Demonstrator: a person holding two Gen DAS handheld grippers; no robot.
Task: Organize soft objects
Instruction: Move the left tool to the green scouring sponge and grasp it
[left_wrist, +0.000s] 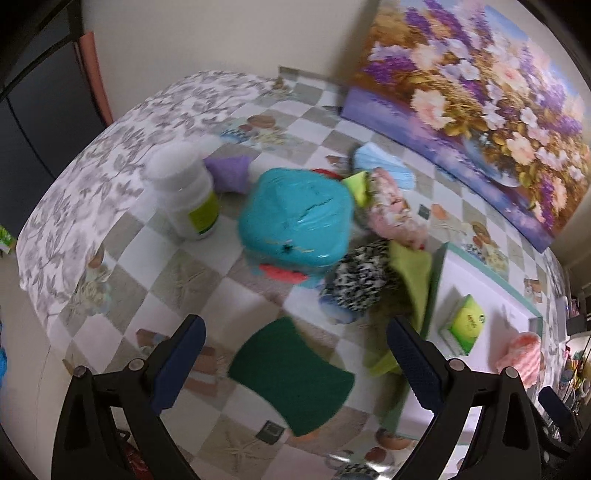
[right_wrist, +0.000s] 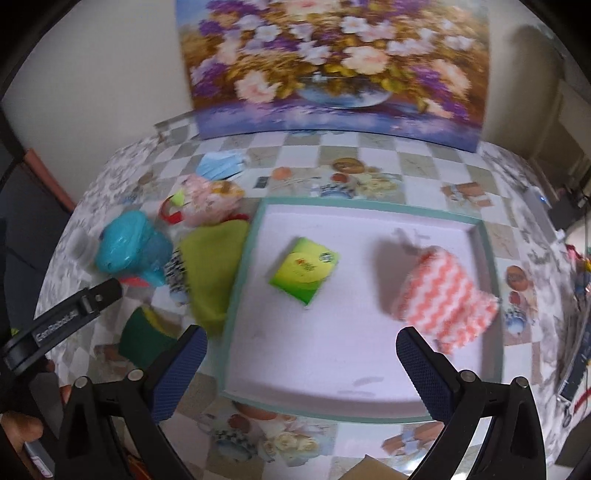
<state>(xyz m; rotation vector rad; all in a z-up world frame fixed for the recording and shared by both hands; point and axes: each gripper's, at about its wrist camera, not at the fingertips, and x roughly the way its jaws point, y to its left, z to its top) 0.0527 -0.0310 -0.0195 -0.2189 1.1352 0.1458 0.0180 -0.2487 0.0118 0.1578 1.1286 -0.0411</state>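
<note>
A shallow white tray (right_wrist: 236, 280) with a pale green rim lies on the checked tablecloth. In it sit a green tissue pack (right_wrist: 303, 270) and a coral-and-white zigzag cloth (right_wrist: 443, 302). Left of the tray lie a lime cloth (right_wrist: 212, 266), a black-and-white patterned item (left_wrist: 356, 278), a teal plush (left_wrist: 295, 218), a pink floral bundle (left_wrist: 391, 205) and a dark green scouring sponge (left_wrist: 291, 373). My left gripper (left_wrist: 295, 360) hangs open above the sponge. Over the tray's near part my right gripper (right_wrist: 301, 363) is open and holds nothing.
A white bottle (left_wrist: 186, 192) with a green label stands at the left, a purple cloth (left_wrist: 231, 171) behind it. Blue face masks (left_wrist: 384, 164) lie near a flower painting (left_wrist: 480, 92) leaning on the wall. The left gripper's body (right_wrist: 70, 317) shows in the right wrist view.
</note>
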